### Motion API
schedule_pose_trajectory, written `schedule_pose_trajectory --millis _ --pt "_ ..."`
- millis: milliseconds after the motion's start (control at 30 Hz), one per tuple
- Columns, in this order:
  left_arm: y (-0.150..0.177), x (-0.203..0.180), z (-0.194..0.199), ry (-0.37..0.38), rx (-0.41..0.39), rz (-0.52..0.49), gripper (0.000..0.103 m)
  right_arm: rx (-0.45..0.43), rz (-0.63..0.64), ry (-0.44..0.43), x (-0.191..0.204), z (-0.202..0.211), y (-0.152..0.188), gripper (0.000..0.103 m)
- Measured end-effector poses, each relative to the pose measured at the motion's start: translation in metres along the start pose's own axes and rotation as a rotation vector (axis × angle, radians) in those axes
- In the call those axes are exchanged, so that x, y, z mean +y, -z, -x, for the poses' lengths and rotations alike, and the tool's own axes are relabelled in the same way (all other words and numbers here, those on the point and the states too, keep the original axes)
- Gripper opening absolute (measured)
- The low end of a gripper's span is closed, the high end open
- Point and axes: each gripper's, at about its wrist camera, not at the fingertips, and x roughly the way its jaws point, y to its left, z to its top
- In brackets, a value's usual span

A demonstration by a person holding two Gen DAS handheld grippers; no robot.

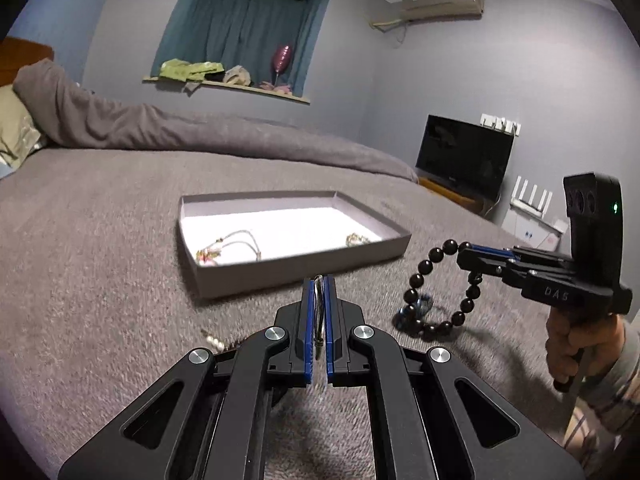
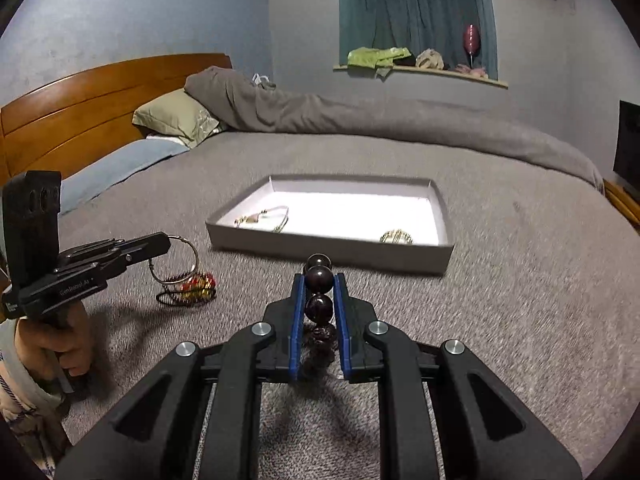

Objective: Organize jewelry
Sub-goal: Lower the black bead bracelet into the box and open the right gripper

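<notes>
A shallow grey box with a white floor lies on the bed; it also shows in the right wrist view. Inside lie a thin chain necklace and a small gold piece. My left gripper is shut on a thin silver bangle, lifted just above the blanket in front of the box. My right gripper is shut on a dark bead bracelet, which hangs from it to the right of the box.
A red and gold bead piece with a dark coil lies on the blanket under the bangle. A small pearl piece lies left of my left gripper. A folded grey duvet, pillows and a wooden headboard stand behind the box.
</notes>
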Motion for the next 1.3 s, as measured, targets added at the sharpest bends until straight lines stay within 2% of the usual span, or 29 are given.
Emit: schedule_pose_trajectory --millis 400,700,1000,1300 --pt "-0.034 -0.009 -0.017 -0.023 0.032 -0.056 0.005 -0.017 -0.032 0.008 -0.025 -0.008 -0.032 0.014" --pt "-0.059 0.009 -0.049 -0.031 0.071 -0.006 0.005 -0.002 -0.028 0.022 -0.039 -0.031 -0.061 0.014" --pt "-0.073 0.017 -0.092 -0.062 0.126 -0.001 0.005 0.038 0.026 0.044 -0.031 -0.071 -0.084 0.014" --pt "-0.073 0.020 -0.124 -0.072 0.174 0.006 0.005 0.038 0.034 -0.004 -0.015 -0.093 -0.100 0.014"
